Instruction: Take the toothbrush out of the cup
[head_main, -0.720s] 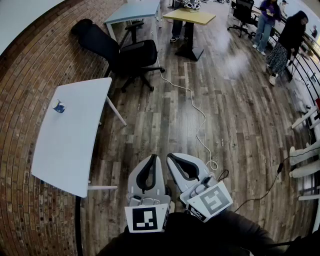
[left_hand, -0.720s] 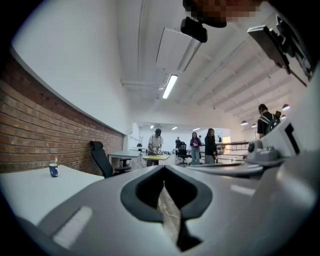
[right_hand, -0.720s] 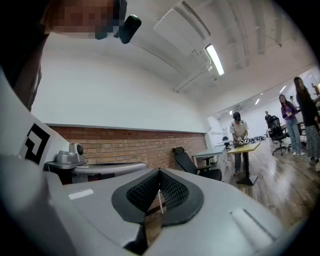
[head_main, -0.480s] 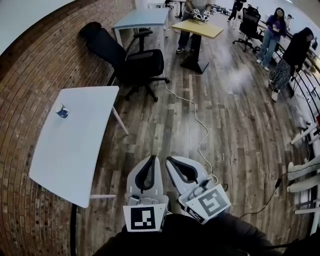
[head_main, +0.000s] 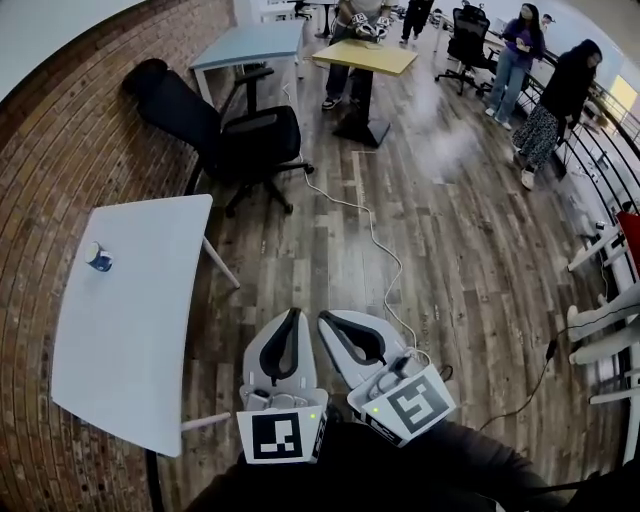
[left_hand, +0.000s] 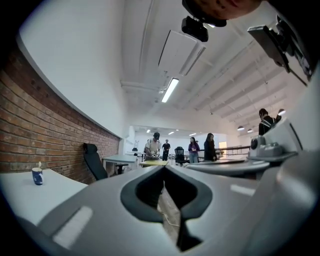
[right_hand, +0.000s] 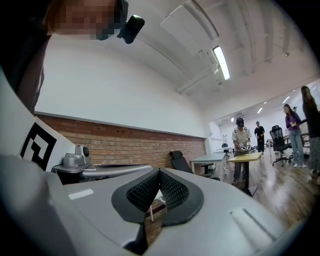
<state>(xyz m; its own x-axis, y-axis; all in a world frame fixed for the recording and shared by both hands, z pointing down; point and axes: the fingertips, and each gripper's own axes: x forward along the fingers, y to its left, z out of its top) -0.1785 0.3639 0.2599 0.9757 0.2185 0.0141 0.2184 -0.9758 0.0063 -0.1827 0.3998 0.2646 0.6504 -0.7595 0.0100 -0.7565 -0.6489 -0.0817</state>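
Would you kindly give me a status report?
Left claw shut, empty. Right claw shut, empty. Toothbrush in cup on white table, off left, untouched. Nothing in the way.

The cup (head_main: 98, 259) — small, dark blue, pale inside — stands upright near the left edge of the white tabletop (head_main: 130, 320), toward its far end. The toothbrush (left_hand: 40, 164) stands in it — pale tip above the rim.

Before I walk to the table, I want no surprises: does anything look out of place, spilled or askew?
Only a white cable lies loose, snaking across the wooden floor from the black office chair toward you. The cup stands upright on the white table, with nothing spilled around it.
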